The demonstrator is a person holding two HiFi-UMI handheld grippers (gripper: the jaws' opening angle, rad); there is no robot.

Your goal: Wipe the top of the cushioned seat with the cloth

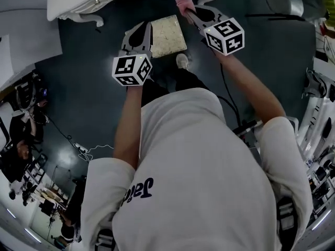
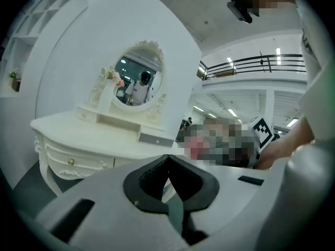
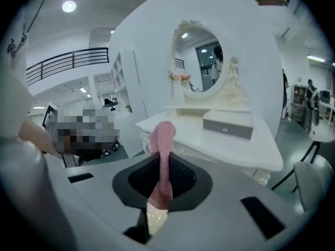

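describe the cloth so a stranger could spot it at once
Before the white dressing table a cream cushioned seat stands on the dark floor. By its far right corner, the right gripper is shut on the cloth, a thin knitted strip, pink against the white, cream and grey around it.

White dressing table (image 3: 230,146) with oval mirror (image 3: 201,61) just ahead of the right claw (image 3: 159,193), dark floor (image 1: 78,103) beneath, railed balcony (image 3: 68,61) upper left.
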